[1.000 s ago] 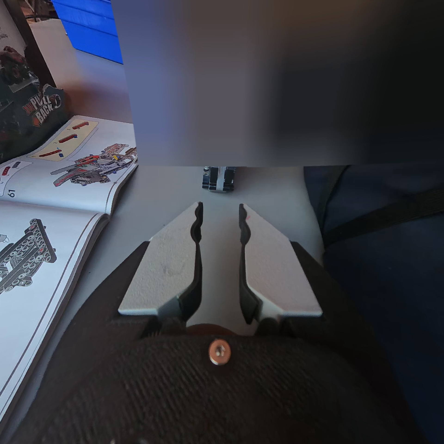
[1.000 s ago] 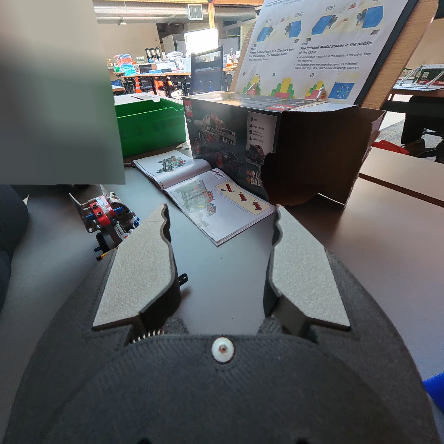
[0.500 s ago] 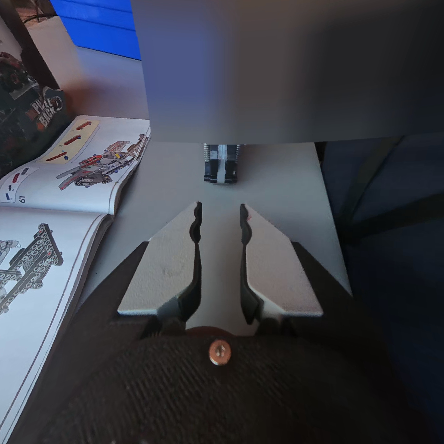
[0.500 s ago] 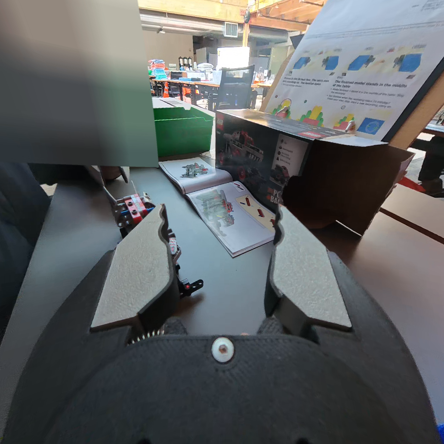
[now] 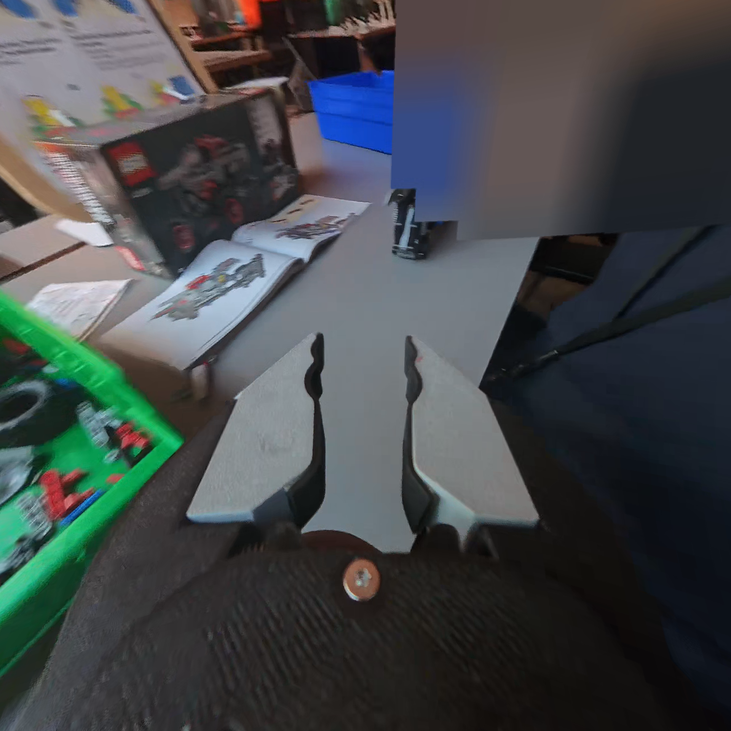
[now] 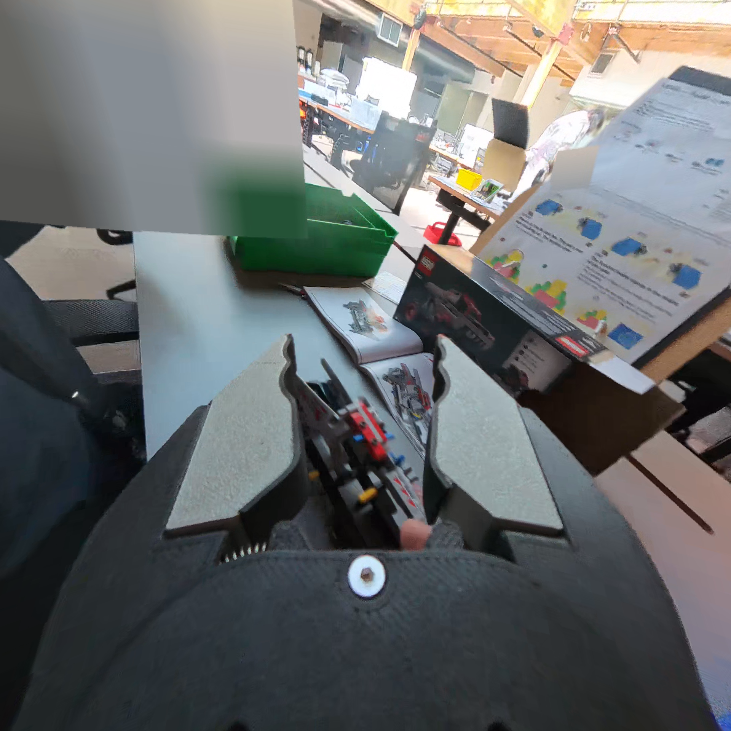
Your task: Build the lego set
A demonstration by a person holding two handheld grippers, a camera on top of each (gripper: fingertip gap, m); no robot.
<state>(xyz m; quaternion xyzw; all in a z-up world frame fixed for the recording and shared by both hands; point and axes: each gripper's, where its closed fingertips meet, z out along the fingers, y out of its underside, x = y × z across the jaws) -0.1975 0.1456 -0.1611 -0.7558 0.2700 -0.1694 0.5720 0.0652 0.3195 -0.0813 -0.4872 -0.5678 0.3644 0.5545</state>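
The partly built lego model [image 6: 356, 447], black and grey with red and blue parts, sits lengthwise between the fingers of my right gripper [image 6: 364, 348]. Both jaws press against its sides, so the gripper is shut on it. In the left wrist view the model [image 5: 409, 233] shows end-on at the far side of the grey table [image 5: 356, 300], its top hidden by a blurred patch. My left gripper [image 5: 363, 344] is open and empty above the table, well short of the model. The open instruction booklet [image 5: 245, 277] lies left of the model.
A green bin [image 5: 130, 399] with loose parts and a tyre is at the left gripper's near left. The set's dark box [image 6: 494, 328] stands behind the booklet [image 6: 368, 324], with a picture board [image 6: 633, 221] behind it. A blue bin [image 5: 352, 106] is far back. A person's dark clothing is on the right. My right fingertips sit around 35 cm from my left ones.
My right gripper moved left over the model and its jaws narrowed onto it. My left gripper drew back and tilted up, bringing the box and green bin into view.
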